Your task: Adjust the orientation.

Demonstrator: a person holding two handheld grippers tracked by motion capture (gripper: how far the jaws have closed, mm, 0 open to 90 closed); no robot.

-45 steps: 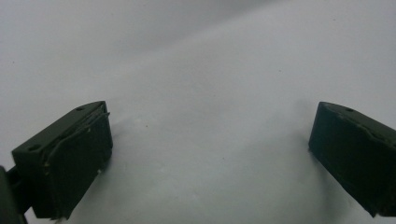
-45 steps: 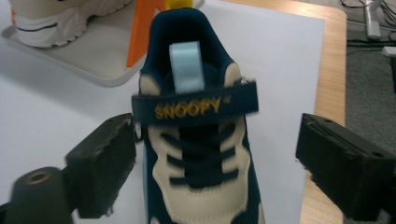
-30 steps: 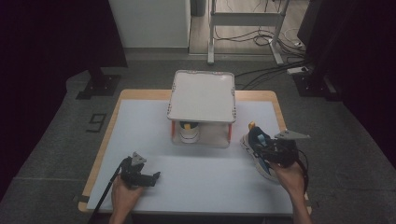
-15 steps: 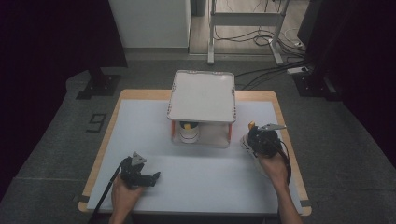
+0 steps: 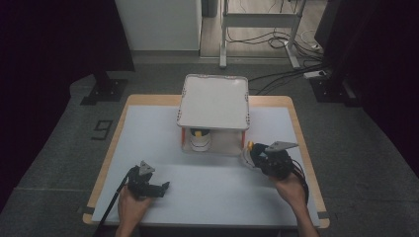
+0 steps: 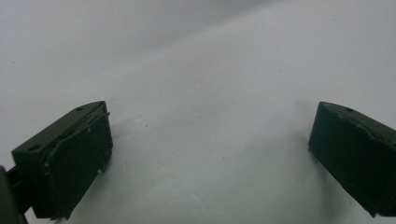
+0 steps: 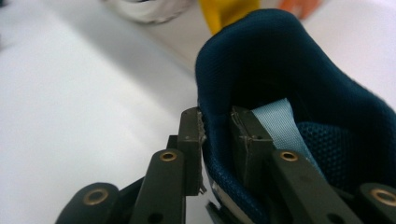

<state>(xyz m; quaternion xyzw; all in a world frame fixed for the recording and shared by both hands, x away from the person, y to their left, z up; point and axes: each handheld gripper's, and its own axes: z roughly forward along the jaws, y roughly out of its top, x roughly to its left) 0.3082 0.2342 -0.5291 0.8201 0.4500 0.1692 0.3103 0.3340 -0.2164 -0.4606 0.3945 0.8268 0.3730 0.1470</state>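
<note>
A navy blue shoe (image 7: 289, 84) with a light blue inner strip is pinched at its heel collar by my right gripper (image 7: 215, 135), one jaw inside the shoe and one outside. In the high view that shoe (image 5: 247, 157) sits low over the white table (image 5: 148, 133), just right of a white box-like stand (image 5: 213, 101), with the right gripper (image 5: 258, 157) behind it. Under the stand's flat top is a white and yellow shoe (image 5: 200, 139). My left gripper (image 5: 162, 188) rests near the front left of the table, open, and its jaws (image 6: 210, 154) stand wide apart over bare white surface.
The table has a wooden rim (image 5: 301, 143) and dark floor all round. Cables (image 5: 276, 79) and a metal frame (image 5: 257, 29) lie beyond the far edge. Bare white surface stretches between the two grippers.
My right gripper has carried the blue shoe leftward, closer to the stand's right front corner. The left gripper has stayed where it was.
</note>
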